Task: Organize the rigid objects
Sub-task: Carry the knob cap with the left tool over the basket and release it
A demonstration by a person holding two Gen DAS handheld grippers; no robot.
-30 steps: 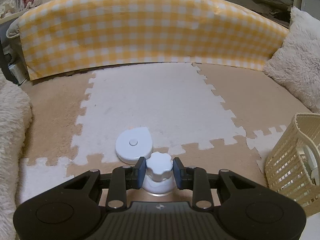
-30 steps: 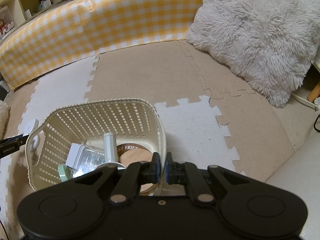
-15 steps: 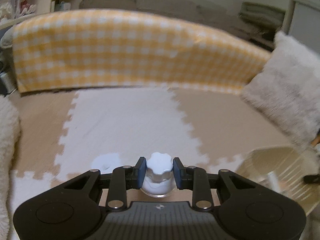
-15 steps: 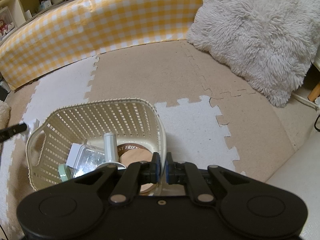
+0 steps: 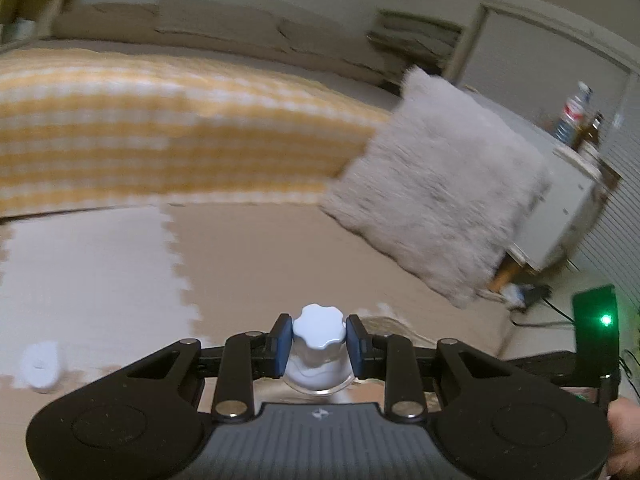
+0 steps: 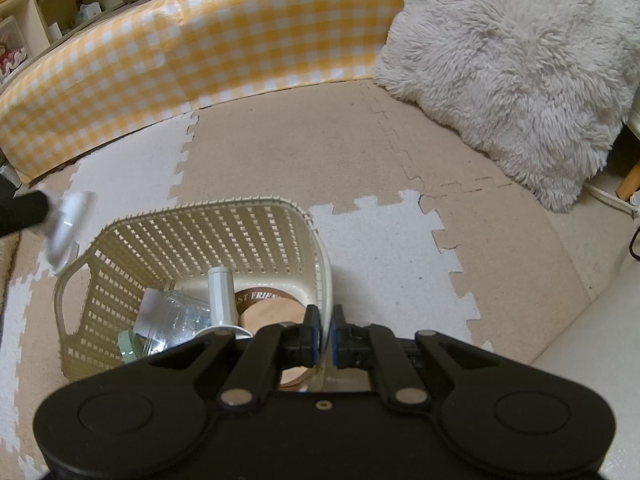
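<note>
- Left wrist view: foam puzzle mat (image 5: 248, 248) in tan and white tiles, yellow checked bumper (image 5: 160, 140) behind, shaggy cushion (image 5: 440, 200) at right. The whole background is smeared with motion.
- Left gripper (image 5: 319, 344) is clamped on a small white jar (image 5: 319, 354); pads press the neck just under the scalloped cap.
- Change: a second ago the jar stood on the mat beside the flat white lid (image 5: 40, 364). Now it is carried clear of the floor, and the lid lies well off to the lower left. The view has swung right, toward the cushion.
- Right wrist view: same mat, bumper and cushion, sharp and unchanged from the earlier frames.
- Right gripper (image 6: 323, 338) is pinched closed on the near rim of the cream basket (image 6: 192, 236), steadying it.
- Basket already holds a clear container (image 6: 176, 316), a white cylinder (image 6: 221, 296) and a wooden ring (image 6: 268, 308).
- Change: the jar, a blur at the left edge, now sits just outside the basket's far left corner; earlier only a dark tip showed there.
- Judgement: transfer is under way; release over the basket comes next. The lid remains to be collected.
</note>
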